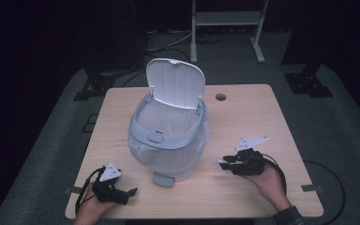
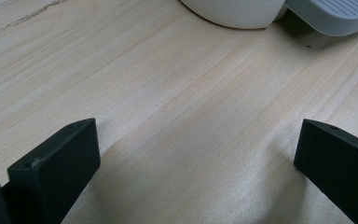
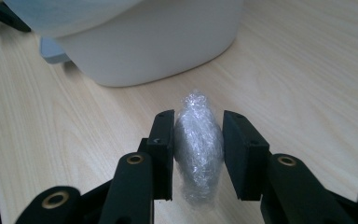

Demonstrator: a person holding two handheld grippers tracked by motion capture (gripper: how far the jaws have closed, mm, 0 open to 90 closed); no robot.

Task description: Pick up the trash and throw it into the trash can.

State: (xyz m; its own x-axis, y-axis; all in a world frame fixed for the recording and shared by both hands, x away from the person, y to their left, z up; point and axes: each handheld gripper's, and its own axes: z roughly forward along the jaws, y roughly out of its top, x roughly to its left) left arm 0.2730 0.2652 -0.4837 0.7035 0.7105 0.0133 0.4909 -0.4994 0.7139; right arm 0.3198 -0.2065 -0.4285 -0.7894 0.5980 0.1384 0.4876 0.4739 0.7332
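A white pedal bin (image 1: 168, 136) stands mid-counter, lid (image 1: 175, 82) raised, plastic liner inside. A crumpled ball of clear film (image 3: 198, 145) sits pinched between the right tongs (image 3: 197, 140).

A pale wooden table (image 1: 262, 136) stands on grey carpet (image 1: 342, 140), a white frame (image 1: 227, 18) behind in darkness.

Bin (image 1: 168, 136) mid-table (image 1: 262, 117), lid (image 1: 175, 83) up behind; plastic wad (image 3: 198, 144) right of it, pedal (image 1: 163, 180) in front.

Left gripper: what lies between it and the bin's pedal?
Bare wood. The left gripper view shows bare table from the open left gripper to the pedal.
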